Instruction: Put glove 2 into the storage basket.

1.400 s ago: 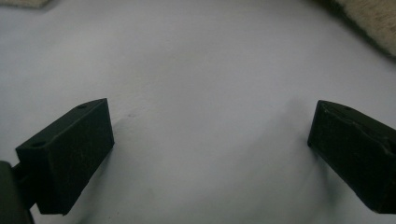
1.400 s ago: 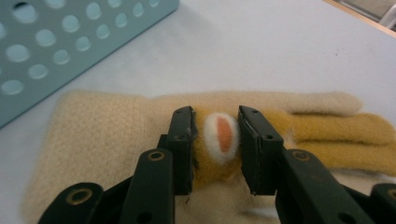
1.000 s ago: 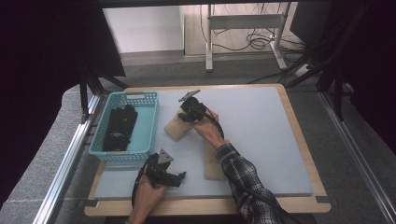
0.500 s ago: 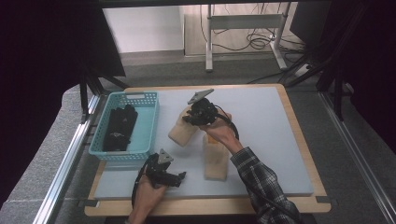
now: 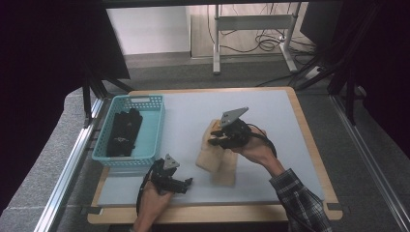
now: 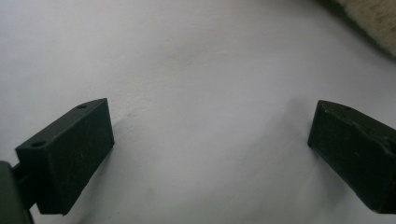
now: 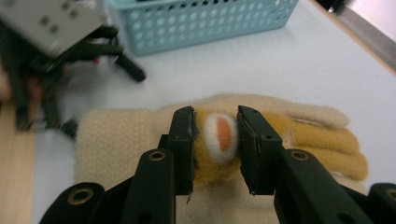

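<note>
A pale blue table with a wooden rim carried a teal basket at its far left, with dark items lying inside. Near the middle, the right gripper was held above the table, gripping a tan glove that hung down to the surface beside a second tan piece. The left gripper rested low at the near edge, just near of the basket.
</note>
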